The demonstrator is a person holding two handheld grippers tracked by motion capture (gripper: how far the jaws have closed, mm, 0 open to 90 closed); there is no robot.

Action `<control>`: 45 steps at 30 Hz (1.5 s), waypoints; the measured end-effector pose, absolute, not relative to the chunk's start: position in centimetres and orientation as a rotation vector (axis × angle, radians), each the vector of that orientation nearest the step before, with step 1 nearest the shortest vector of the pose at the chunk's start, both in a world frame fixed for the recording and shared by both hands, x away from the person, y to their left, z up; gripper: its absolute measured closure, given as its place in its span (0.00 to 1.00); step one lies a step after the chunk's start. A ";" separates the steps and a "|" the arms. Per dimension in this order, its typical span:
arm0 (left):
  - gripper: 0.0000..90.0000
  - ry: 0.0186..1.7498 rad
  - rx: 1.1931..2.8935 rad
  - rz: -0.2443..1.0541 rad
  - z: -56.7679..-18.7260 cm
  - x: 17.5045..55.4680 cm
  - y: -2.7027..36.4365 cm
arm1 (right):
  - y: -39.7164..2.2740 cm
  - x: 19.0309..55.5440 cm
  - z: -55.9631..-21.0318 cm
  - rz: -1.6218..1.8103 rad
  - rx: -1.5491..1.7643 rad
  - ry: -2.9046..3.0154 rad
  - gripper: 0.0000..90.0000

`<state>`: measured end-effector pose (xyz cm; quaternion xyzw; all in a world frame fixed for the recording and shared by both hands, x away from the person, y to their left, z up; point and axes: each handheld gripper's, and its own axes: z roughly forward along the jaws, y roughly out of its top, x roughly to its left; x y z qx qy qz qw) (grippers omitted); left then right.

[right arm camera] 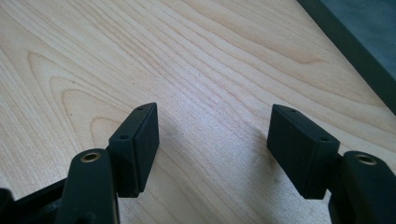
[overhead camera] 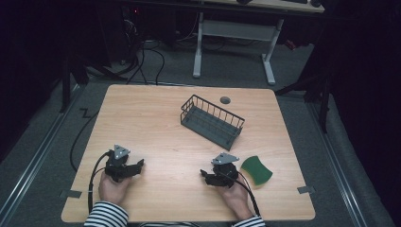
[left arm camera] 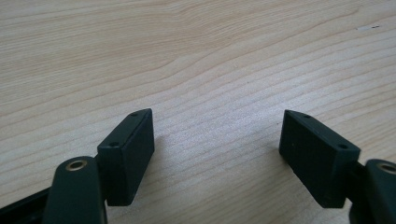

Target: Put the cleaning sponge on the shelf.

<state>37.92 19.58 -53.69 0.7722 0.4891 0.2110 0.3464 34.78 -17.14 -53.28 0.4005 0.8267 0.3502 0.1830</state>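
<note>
both grippers resting on the light wooden table point(overhead camera: 156, 109), left gripper point(overhead camera: 138, 165) and right gripper point(overhead camera: 204, 175) gaping wide, empty. looks like the start: green wavy-edged sponge point(overhead camera: 257, 169) lies just right of my right gripper, dark wire basket point(overhead camera: 212, 121) farther off. next i'd swing right and straddle it.

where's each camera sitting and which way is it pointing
High view: above the person's side, looking forward and down on the table, wire basket and green sponge; shows both hands, striped sleeves, left gripper and right gripper.
Left gripper view: rides the left gripper, looking along its open fingers at bare wood.
Right gripper view: rides the right gripper, open fingers, wood.
Shared: the tabletop.
</note>
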 end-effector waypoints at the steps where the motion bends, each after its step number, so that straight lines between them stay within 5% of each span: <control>1: 0.30 1.269 2.004 0.548 -53.7 37.9 19.6 | -17.1 34.8 -53.3 0.988 1.130 2.332 0.38; 30: 0.29 1.285 1.995 0.545 -53.7 38.1 19.5 | -17.1 34.8 -53.3 0.992 1.145 2.330 0.38; 35: 0.31 1.287 2.000 0.528 -53.5 38.4 19.5 | -17.4 34.3 -53.0 0.967 1.179 2.307 0.50; 45: 0.36 1.210 1.999 0.425 -50.9 39.6 18.2 | -21.2 32.0 -50.0 1.104 1.276 2.205 0.55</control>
